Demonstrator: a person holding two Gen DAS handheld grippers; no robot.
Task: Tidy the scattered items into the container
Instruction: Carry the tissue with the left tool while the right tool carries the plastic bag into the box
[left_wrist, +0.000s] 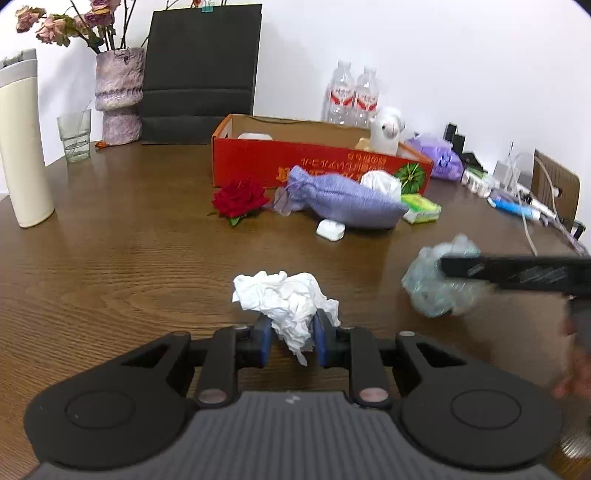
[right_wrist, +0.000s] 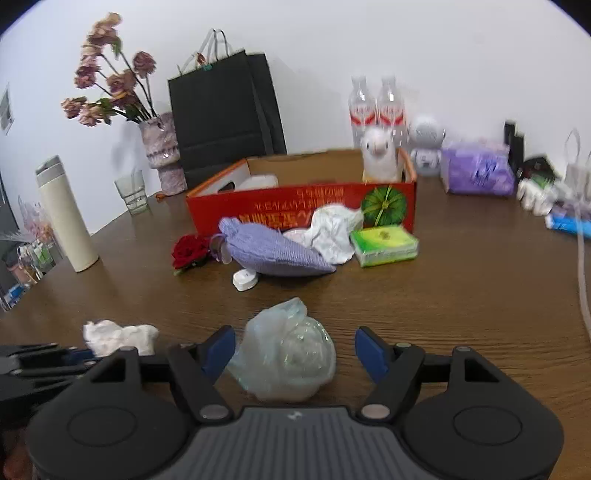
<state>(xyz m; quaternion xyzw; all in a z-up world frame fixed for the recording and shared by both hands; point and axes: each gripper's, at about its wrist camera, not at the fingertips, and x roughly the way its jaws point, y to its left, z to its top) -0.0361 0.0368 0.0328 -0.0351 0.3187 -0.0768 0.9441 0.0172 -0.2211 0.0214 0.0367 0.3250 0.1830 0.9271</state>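
At the near edge of the wooden table (left_wrist: 110, 258) the left gripper (left_wrist: 291, 341) has its blue-padded fingers (left_wrist: 263, 338) drawn in narrow on a crumpled white tissue (left_wrist: 286, 302), pinching its lower tail while the bulk of the wad billows ahead of the tips. To its right along the same near edge, the right gripper (right_wrist: 293, 350) stands with its fingers (right_wrist: 371, 354) spread wide on either side of a scrunched clear plastic bag (right_wrist: 286, 356); the bag rests on the table, close beside the left pad and apart from the right one. Toward the middle of the table lies a small white earbud case (right_wrist: 245, 279), just in front of a lilac knitted pouch (right_wrist: 273, 249) lying on its side. A red rose head (right_wrist: 190, 251) sits at the pouch's tied left end, a second crumpled white paper (right_wrist: 332, 232) leans behind its right end, and a green tissue packet (right_wrist: 384, 244) lies just right of that paper. Behind this cluster stands the red cardboard box (right_wrist: 280, 210), open at the top, with a white plush alpaca (right_wrist: 380, 153) upright in its far right corner and a white object, too hidden to name, at its left end. Along the far edge of the table are a black paper bag (right_wrist: 221, 118), a vase of dried flowers (right_wrist: 162, 151) and two water bottles (right_wrist: 376, 107); a cream tumbler (right_wrist: 68, 218) and a drinking glass (right_wrist: 133, 192) stand toward the left edge.
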